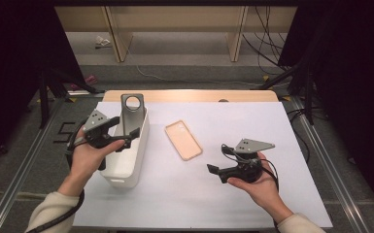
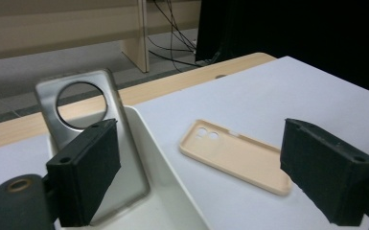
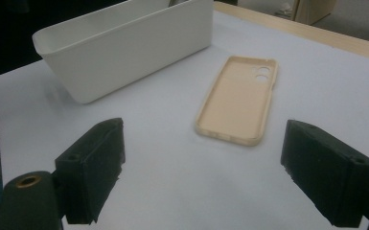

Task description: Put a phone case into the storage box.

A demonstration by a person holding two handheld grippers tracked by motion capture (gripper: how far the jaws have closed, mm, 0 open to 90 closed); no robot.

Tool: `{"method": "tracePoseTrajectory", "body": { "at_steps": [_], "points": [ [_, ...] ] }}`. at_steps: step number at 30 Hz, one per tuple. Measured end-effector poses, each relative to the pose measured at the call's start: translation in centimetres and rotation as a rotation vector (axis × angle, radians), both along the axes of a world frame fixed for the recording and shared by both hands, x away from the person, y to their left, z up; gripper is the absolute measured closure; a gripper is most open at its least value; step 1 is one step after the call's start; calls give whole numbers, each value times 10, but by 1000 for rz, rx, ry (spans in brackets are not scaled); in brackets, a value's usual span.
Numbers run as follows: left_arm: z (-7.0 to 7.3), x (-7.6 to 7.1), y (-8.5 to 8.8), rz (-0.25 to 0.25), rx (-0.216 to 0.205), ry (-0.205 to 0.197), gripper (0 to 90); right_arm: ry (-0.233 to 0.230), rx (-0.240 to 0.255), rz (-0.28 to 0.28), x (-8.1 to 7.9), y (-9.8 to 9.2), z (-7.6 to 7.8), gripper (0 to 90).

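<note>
The left hand-held gripper stands released over the white plastic bin, where the grey metallic phone case with a round cutout leans. Next, the released right hand-held gripper should straddle the beige phone case lying on the table, pinching one long edge.

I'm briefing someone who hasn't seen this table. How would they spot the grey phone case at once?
Start at the white sheet covering the table, then find the white bin at its left side. The grey phone case stands propped inside the bin's far end, poking above the rim. Unlike the beige case lying flat on the sheet, it is metallic grey with one large round cutout.
</note>
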State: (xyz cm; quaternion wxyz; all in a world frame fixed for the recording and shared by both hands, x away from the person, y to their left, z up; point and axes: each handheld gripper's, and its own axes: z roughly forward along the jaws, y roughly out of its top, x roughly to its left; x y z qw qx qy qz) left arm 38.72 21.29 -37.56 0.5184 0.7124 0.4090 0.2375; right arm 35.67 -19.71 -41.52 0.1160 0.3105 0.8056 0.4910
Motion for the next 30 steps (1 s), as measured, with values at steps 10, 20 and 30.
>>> {"method": "tracePoseTrajectory", "body": {
  "at_steps": [10,20,30],
  "points": [
    [-23,-36,-10,-16,-4,22,160,-1,1,-29,7,-6,0,162],
    [-27,-41,-9,-13,11,22,159,-3,-2,-21,6,-6,0,162],
    [-21,-44,-19,-36,4,-9,189,2,3,-35,10,-7,0,162]
  ]
}}
